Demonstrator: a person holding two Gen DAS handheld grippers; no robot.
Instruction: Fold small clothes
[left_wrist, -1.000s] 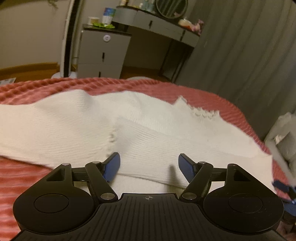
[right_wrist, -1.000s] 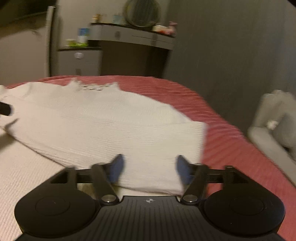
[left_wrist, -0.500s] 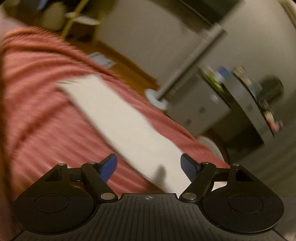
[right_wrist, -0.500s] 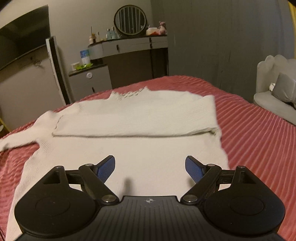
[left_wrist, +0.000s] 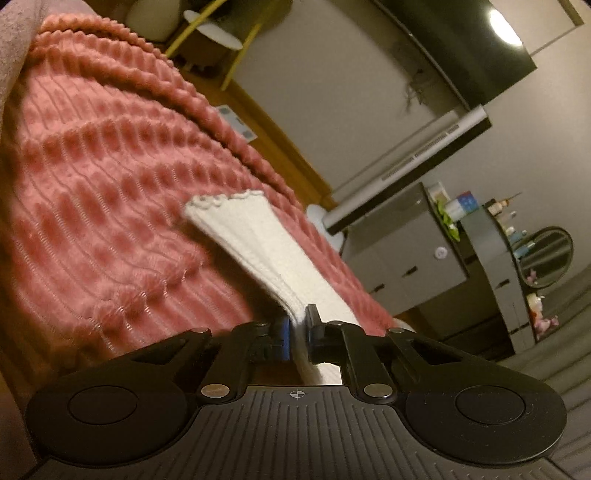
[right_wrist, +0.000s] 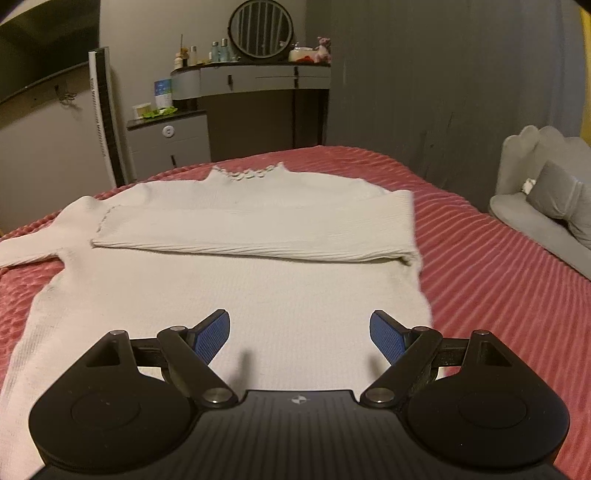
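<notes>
A white knit sweater (right_wrist: 229, 266) lies flat on the pink ribbed bedspread (right_wrist: 491, 258), its right sleeve (right_wrist: 258, 230) folded across the chest. The left sleeve (left_wrist: 255, 240) stretches out sideways, ending in a frilled cuff. My left gripper (left_wrist: 297, 332) is shut on that left sleeve, the white knit pinched between the blue pads, and the view is rolled. My right gripper (right_wrist: 299, 336) hovers open over the lower body of the sweater with nothing between its fingers (right_wrist: 210, 334).
Beyond the bed stand a grey drawer cabinet (right_wrist: 170, 147), a dressing table with a round mirror (right_wrist: 260, 29) and a tall white fan tower (right_wrist: 103, 114). A grey sofa (right_wrist: 546, 206) sits to the right. The pink bedspread (left_wrist: 92, 177) drops off at the bed's edge.
My left gripper swung from the sweater's middle to the outstretched left sleeve, rolled, and closed on it. My right gripper pulled back from the folded right sleeve, opened wider, and then held still.
</notes>
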